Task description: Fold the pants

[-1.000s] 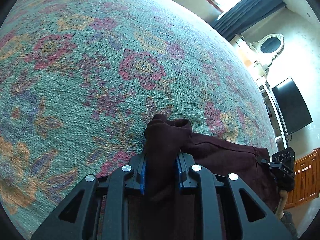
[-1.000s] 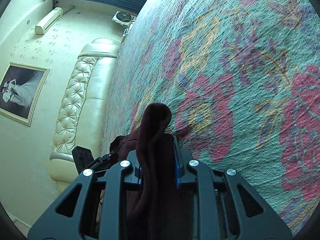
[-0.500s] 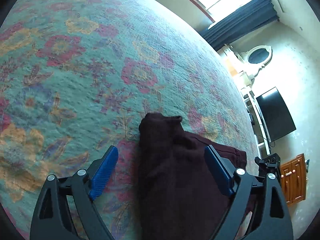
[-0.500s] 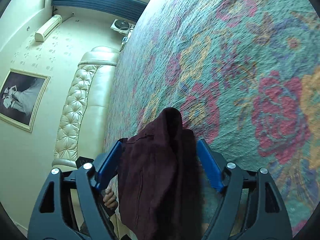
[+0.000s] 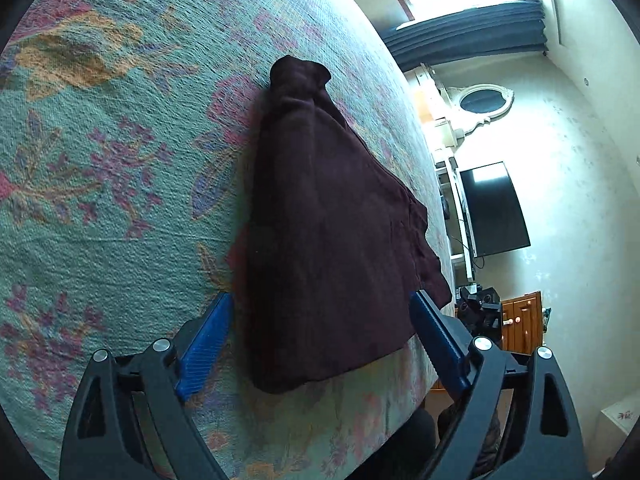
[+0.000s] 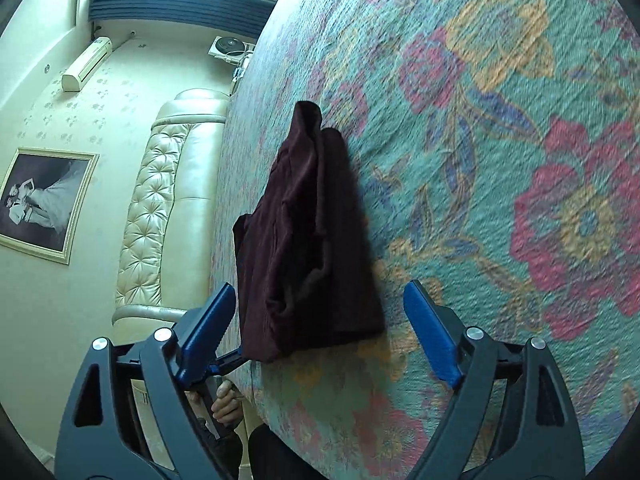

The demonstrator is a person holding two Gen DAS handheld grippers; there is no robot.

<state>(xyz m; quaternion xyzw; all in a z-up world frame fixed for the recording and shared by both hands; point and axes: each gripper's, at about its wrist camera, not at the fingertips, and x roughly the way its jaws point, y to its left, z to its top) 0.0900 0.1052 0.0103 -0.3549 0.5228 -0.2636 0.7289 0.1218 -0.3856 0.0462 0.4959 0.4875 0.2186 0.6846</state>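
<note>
Dark maroon pants (image 5: 328,220) lie folded in a bundle on the floral bedspread (image 5: 100,160), close to the bed's near edge. My left gripper (image 5: 320,299) stands open just behind the bundle, its blue pads clear of the cloth on both sides. In the right wrist view the same pants (image 6: 308,232) lie near the bedspread's (image 6: 500,160) left edge. My right gripper (image 6: 320,288) is still opening behind them; the near end of the cloth lies between the pads, which do not press on it.
A cream tufted headboard (image 6: 160,208) and a framed picture (image 6: 44,204) stand left of the bed. A black TV (image 5: 494,208) and a wooden cabinet (image 5: 520,320) stand beyond the bed's right edge. A hand (image 6: 226,400) shows below the mattress edge.
Both grippers let go of the pants, opened wide and drew back toward the bed's near edge. The bundle now lies flat on the bedspread.
</note>
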